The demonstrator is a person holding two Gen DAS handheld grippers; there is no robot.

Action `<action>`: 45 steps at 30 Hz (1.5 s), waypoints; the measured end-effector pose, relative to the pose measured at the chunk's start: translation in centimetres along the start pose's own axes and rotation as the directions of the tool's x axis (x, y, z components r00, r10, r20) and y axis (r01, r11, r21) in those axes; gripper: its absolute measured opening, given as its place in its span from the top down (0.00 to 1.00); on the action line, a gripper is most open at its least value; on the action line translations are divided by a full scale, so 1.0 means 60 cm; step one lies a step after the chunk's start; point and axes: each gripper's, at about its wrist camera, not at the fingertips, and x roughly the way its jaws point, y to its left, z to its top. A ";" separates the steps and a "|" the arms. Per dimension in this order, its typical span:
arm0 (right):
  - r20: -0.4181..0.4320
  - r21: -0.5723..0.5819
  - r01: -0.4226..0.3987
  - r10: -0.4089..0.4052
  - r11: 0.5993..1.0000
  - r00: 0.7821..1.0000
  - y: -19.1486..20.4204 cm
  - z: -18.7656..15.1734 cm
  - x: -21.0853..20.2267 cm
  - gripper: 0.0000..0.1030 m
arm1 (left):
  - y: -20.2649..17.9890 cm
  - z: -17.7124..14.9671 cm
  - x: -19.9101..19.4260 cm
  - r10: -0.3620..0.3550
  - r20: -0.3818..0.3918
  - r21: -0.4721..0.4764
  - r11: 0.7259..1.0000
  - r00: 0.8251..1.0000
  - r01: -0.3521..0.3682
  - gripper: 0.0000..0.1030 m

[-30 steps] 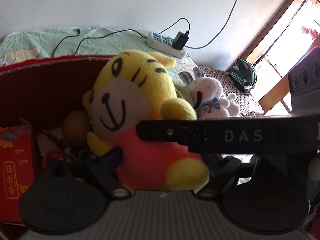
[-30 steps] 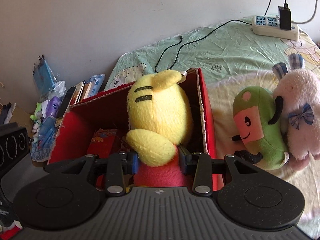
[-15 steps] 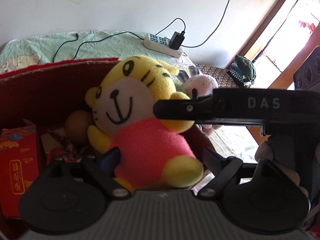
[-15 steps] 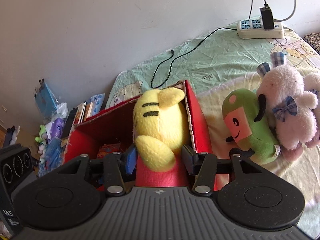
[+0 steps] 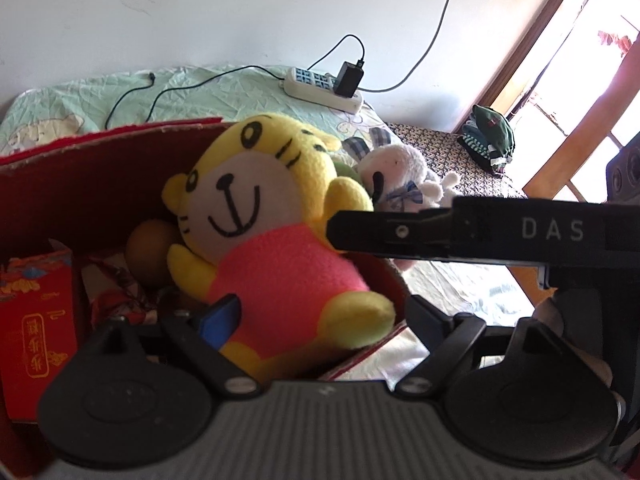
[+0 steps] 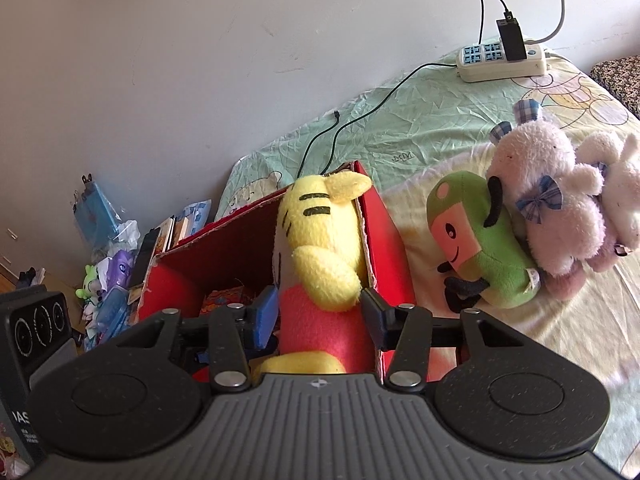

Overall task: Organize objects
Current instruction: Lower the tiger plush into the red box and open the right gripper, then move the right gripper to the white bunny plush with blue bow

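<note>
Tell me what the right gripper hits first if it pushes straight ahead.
The right gripper would meet the yellow tiger toy at once, since the toy's pink body already sits between its fingers. Past the toy lies the inside of the red box, though depth there is hard to judge.

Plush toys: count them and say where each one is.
4. The yellow tiger is in the red box, between the right gripper fingers; green plush, pink bunny and white plush lie on the bed. Others may be hidden.

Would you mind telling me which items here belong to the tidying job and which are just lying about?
Job: tiger toy, red box, green toy, pink rabbit, right gripper.
Lying about: power strip, black cable, green cap.
</note>
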 end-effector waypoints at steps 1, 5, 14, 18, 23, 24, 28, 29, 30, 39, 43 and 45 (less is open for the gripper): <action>0.004 -0.002 0.004 -0.004 1.000 1.000 0.000 -0.001 -0.003 0.56 | -0.002 0.000 -0.003 0.003 0.002 0.000 1.000 1.000 -0.003 0.15; 0.018 0.002 0.015 -0.015 1.000 1.000 -0.005 -0.007 -0.014 0.56 | -0.012 -0.001 -0.012 0.032 0.003 0.014 0.999 0.999 -0.032 0.15; 0.052 0.031 0.039 -0.041 0.999 0.998 -0.034 -0.015 -0.046 0.56 | -0.057 0.010 -0.013 0.218 -0.031 0.075 0.974 0.976 -0.215 0.15; 0.046 0.047 0.029 -0.031 0.998 0.998 -0.059 -0.012 -0.053 0.56 | -0.085 0.016 -0.008 0.303 -0.025 0.100 0.949 0.953 -0.299 0.15; 0.017 0.024 0.008 -0.008 1.000 1.000 -0.087 -0.001 -0.058 0.56 | -0.111 0.025 0.009 0.373 -0.039 0.067 0.927 0.927 -0.370 0.15; 0.011 0.022 0.000 0.000 1.000 1.000 -0.094 0.002 -0.061 0.56 | -0.118 0.027 0.012 0.383 -0.045 0.058 0.923 0.923 -0.380 0.15; -0.012 0.003 -0.029 0.029 1.000 0.999 -0.120 0.016 -0.074 0.56 | -0.147 0.034 0.028 0.439 -0.045 0.041 0.898 0.897 -0.438 0.15; -0.020 -0.003 -0.037 0.037 0.999 0.999 -0.128 0.020 -0.076 0.56 | -0.158 0.035 0.032 0.452 -0.048 0.033 0.892 0.891 -0.451 0.15; -0.025 -0.007 -0.043 0.043 0.999 0.999 -0.134 0.022 -0.079 0.56 | -0.166 0.036 0.037 0.458 -0.050 0.023 0.889 0.888 -0.457 0.15; -0.069 -0.018 -0.085 0.083 0.996 0.994 -0.209 0.040 -0.099 0.56 | -0.242 0.048 0.078 0.526 -0.041 0.012 0.850 0.849 -0.526 0.15; -0.070 -0.016 -0.093 0.092 0.996 0.993 -0.243 0.050 -0.112 0.56 | -0.271 0.052 0.101 0.542 -0.043 0.015 0.840 0.839 -0.542 0.15; -0.071 -0.003 -0.096 0.095 0.995 0.993 -0.262 0.054 -0.119 0.56 | -0.285 0.053 0.115 0.545 -0.052 0.020 0.839 0.837 -0.545 0.15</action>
